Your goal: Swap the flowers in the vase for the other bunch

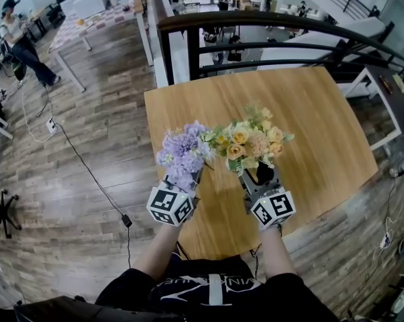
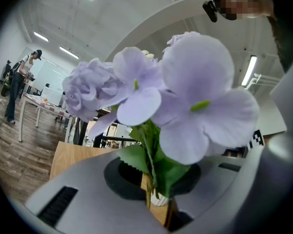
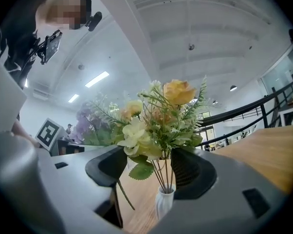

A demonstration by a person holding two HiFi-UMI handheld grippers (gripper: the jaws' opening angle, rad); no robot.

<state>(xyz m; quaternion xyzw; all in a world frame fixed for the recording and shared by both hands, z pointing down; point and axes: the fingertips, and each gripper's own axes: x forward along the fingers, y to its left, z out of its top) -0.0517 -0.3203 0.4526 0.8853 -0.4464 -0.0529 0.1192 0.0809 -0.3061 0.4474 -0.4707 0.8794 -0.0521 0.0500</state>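
Head view, lilac bunch: stems clamped in left gripper.
Yellow bunch: in white vase, right gripper spread wide around it.

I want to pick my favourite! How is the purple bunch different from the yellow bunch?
The purple bunch is all lilac with big, broad petals; the yellow bunch mixes yellow, peach and cream blooms with feathery green sprigs. The purple bunch is pinched by its stems in the left tongs; the yellow bunch stands in the white vase, with the right tongs open around its stems. Both are upright, side by side.
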